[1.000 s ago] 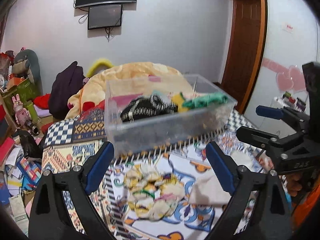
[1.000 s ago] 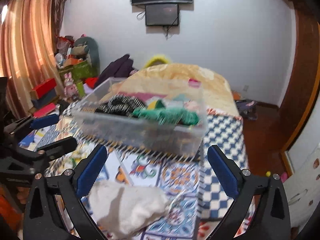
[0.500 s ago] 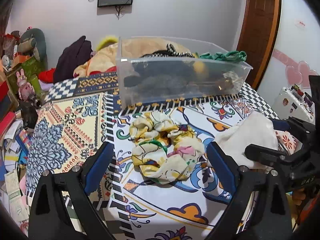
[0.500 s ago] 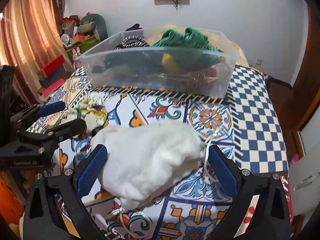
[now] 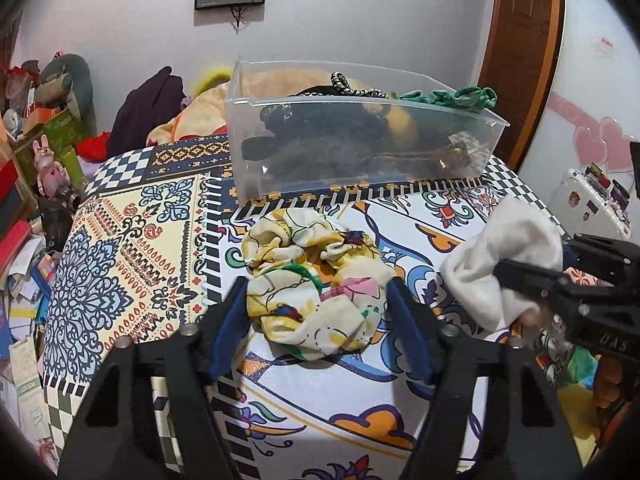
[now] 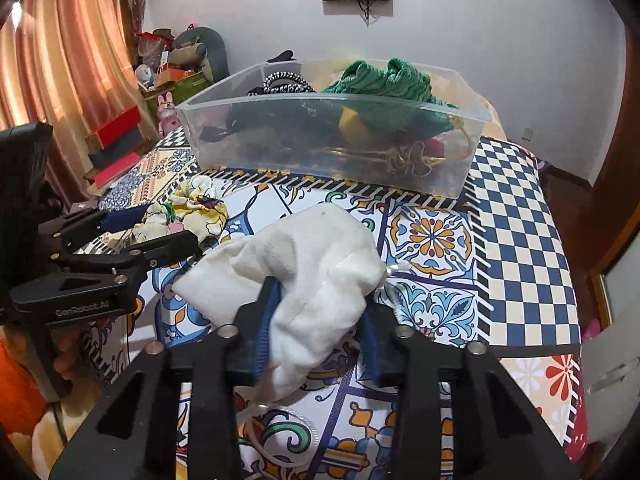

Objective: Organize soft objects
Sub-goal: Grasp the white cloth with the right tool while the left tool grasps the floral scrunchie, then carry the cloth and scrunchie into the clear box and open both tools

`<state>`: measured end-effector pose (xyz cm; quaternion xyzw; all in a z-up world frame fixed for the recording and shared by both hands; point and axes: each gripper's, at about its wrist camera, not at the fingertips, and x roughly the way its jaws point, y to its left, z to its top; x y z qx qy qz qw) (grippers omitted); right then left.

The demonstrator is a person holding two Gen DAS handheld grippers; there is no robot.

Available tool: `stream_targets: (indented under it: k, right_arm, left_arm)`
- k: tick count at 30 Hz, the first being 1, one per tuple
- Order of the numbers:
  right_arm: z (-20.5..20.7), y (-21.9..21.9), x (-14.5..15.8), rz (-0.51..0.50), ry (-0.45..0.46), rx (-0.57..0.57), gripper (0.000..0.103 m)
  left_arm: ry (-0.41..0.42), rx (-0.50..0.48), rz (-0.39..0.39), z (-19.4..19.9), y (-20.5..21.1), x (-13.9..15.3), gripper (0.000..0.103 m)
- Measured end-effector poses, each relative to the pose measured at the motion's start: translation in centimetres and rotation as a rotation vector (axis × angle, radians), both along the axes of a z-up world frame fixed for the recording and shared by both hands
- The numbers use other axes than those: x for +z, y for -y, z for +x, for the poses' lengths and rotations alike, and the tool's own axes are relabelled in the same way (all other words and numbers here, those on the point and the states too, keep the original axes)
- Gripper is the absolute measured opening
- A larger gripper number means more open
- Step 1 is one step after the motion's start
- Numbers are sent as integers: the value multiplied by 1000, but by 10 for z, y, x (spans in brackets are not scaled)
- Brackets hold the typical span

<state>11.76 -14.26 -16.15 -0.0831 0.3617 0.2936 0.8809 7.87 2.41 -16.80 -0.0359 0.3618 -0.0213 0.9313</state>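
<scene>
A floral yellow-and-white cloth (image 5: 316, 284) lies bunched on the patterned bedspread (image 5: 132, 248). My left gripper (image 5: 316, 320) has closed on it, its blue pads pressing both sides. A white drawstring pouch (image 6: 304, 264) lies to the right; my right gripper (image 6: 320, 332) is shut on its near part. The pouch also shows in the left wrist view (image 5: 508, 256), and the floral cloth in the right wrist view (image 6: 188, 212). A clear plastic bin (image 5: 360, 136) behind them holds a green knit item (image 6: 384, 80), dark clothes and a striped cord.
Clutter, boxes and stuffed toys (image 5: 52, 88) crowd the floor and shelf at the left. A peach blanket (image 5: 200, 116) and dark garment lie behind the bin. A wooden door (image 5: 520, 48) is at the back right. The bed edge falls off at the right (image 6: 560, 280).
Both grippers have dropped toward the bedspread and moved forward. The left has closed around the floral cloth and the right has closed on the white pouch; both were open before.
</scene>
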Motion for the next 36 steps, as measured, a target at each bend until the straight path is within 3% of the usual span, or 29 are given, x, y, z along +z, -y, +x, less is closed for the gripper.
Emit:
stream_targets:
  k: [5, 8, 22, 30, 36]
  right_arm:
    - [-4, 2, 10, 11, 30, -14, 23]
    - [-4, 5, 17, 26, 47, -27, 23]
    - [7, 13, 81, 124, 205, -85, 23]
    - [26, 1, 109, 179, 283, -109, 23]
    - [42, -12, 111, 182, 291, -118, 23]
  left_arm:
    - [10, -6, -2, -3, -2, 2, 30]
    - [26, -8, 4, -6, -1, 6, 25]
    - [234, -18, 58, -25, 7, 76, 24]
    - [310, -9, 107, 8, 7, 108, 24]
    - [300, 6, 61, 39, -2, 116, 24]
